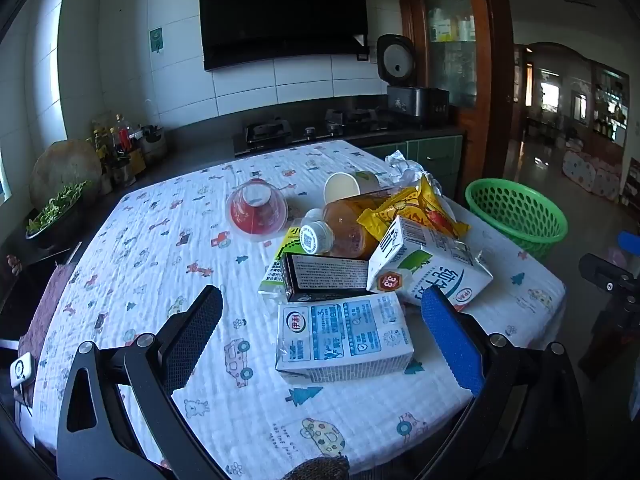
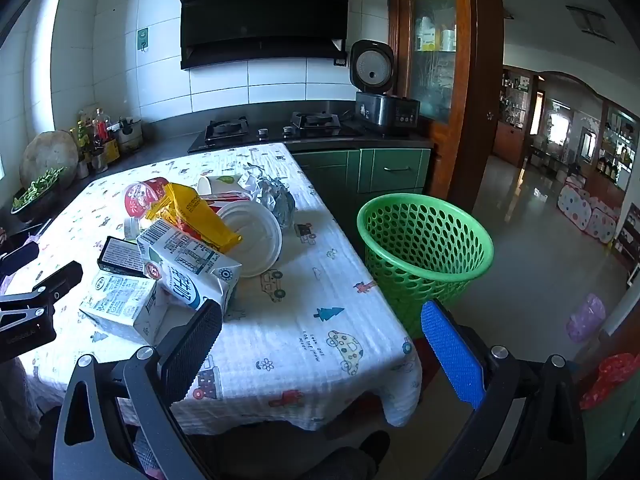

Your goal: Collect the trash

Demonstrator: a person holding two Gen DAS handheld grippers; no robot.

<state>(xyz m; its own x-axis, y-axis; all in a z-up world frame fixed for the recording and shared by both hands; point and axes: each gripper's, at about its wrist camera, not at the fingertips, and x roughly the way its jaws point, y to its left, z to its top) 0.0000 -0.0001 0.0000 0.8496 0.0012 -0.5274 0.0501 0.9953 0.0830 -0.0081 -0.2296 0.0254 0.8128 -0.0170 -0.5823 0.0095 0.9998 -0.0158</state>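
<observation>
A heap of trash lies on the table with the printed cloth (image 1: 160, 280). A flat milk carton (image 1: 344, 336) lies nearest, between the open fingers of my left gripper (image 1: 320, 294), untouched. Behind it are a black box (image 1: 326, 276), a tilted milk carton (image 1: 432, 268), an amber bottle (image 1: 340, 228), a yellow wrapper (image 1: 416, 208), a red cup (image 1: 256, 210), a paper cup (image 1: 348, 186) and crumpled foil (image 1: 404, 168). My right gripper (image 2: 320, 307) hangs open and empty over the table's near right part, with the tilted carton (image 2: 188, 268) at its left finger. A green basket (image 2: 424, 248) stands on the floor beside the table.
A white bowl (image 2: 256, 236) leans in the heap. Behind the table runs a dark counter with a gas stove (image 2: 276, 128), a rice cooker (image 2: 380, 96), bottles (image 2: 96, 136) and a bowl of greens (image 2: 32, 196). A wooden cabinet (image 2: 440, 60) and a doorway are at right.
</observation>
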